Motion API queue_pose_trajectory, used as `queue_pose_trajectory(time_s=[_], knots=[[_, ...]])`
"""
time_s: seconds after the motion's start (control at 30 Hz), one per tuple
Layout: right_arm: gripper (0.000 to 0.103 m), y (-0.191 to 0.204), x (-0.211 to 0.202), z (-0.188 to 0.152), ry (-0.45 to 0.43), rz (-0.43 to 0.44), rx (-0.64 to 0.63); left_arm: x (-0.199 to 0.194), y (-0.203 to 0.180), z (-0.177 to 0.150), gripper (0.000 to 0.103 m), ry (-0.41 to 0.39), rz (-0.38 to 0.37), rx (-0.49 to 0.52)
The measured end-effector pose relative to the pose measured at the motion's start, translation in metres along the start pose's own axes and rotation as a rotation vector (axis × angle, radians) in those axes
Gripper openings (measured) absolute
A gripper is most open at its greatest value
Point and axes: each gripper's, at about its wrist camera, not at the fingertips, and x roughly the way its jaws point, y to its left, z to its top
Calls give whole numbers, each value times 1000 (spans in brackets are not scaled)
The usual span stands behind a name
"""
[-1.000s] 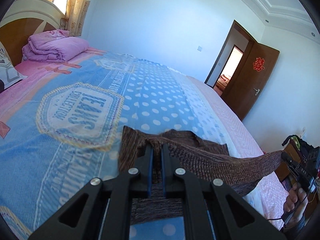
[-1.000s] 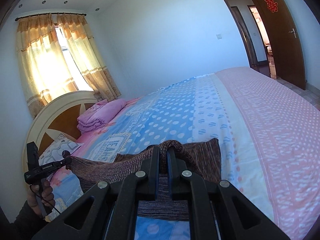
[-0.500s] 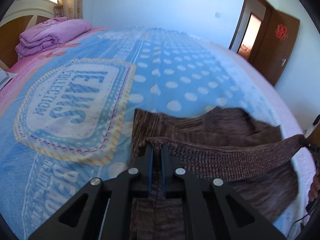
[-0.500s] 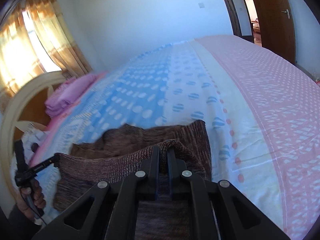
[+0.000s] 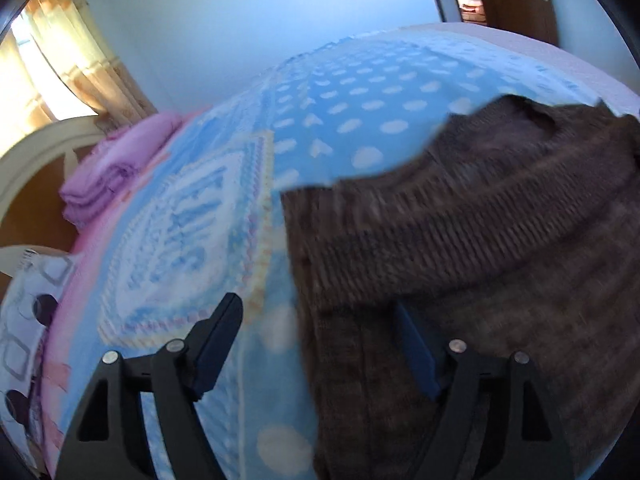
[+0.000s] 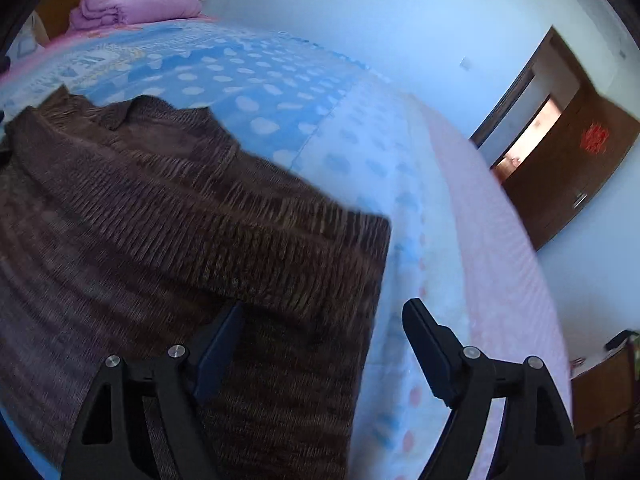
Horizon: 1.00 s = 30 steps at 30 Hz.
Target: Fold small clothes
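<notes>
A brown knitted garment (image 5: 460,240) lies on the blue dotted bedspread (image 5: 360,120), with one ribbed edge folded over the rest. My left gripper (image 5: 320,332) is open and empty over the garment's left edge. In the right wrist view the same brown garment (image 6: 160,220) fills the left half. My right gripper (image 6: 324,340) is open and empty over the garment's right edge. Both views are motion-blurred.
A folded purple quilt (image 5: 116,164) lies by the wooden headboard (image 5: 36,184). A patterned pillow (image 5: 24,320) lies at the left. The pink side of the bedspread (image 6: 500,260) runs toward a brown open door (image 6: 568,152).
Both grippers were shut on the garment's ribbed edge and held it up. Now both have opened, let it go, and the folded edge lies on the garment.
</notes>
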Motion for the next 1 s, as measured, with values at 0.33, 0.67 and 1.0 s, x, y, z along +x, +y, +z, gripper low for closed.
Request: queue_pose_trajectory(time_s=[0.33,0.67,1.0], knots=[[81,-75,8,66,-44,-89,192,24,62,49,89,61,90,-187],[81,-95,-32,-30,-26,208,400,-32,69,-41,89,73,-94,-316],[70,-86,-66,-97,3,397,528,-62,37,-76,48,78,-309,-377]])
